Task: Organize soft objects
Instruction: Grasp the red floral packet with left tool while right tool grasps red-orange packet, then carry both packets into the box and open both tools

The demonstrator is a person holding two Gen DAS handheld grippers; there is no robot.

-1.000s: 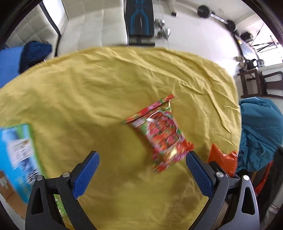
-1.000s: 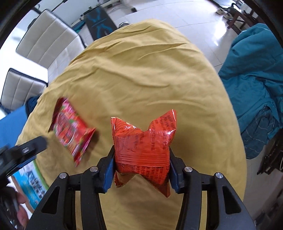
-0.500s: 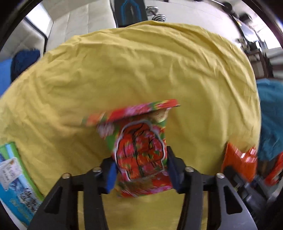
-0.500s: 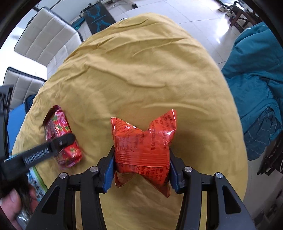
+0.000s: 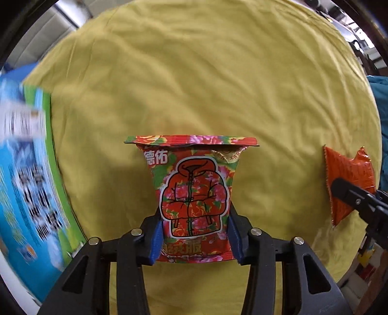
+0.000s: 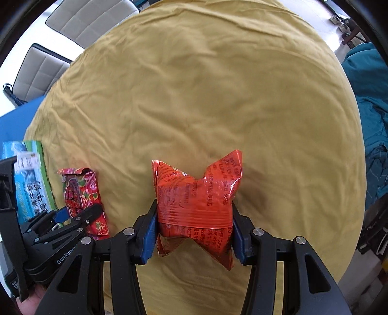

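Observation:
My left gripper (image 5: 195, 238) is shut on a floral red snack packet (image 5: 194, 193) with a jacket drawing, held upright over the yellow tablecloth (image 5: 206, 80). My right gripper (image 6: 194, 233) is shut on an orange-red foil packet (image 6: 196, 206), its sides pinched in. The orange packet also shows at the right of the left wrist view (image 5: 346, 179), with the right gripper (image 5: 359, 201) on it. The floral packet (image 6: 82, 196) and left gripper (image 6: 72, 218) show at the left of the right wrist view.
A blue and green printed box (image 5: 26, 174) lies at the table's left edge, also seen in the right wrist view (image 6: 31, 184). White padded chairs (image 6: 80, 17) stand beyond the table. Teal cloth (image 6: 368, 109) hangs at the right.
My left gripper moved in, shut on the floral packet and lifted it. My right gripper kept its hold on the orange packet and barely moved.

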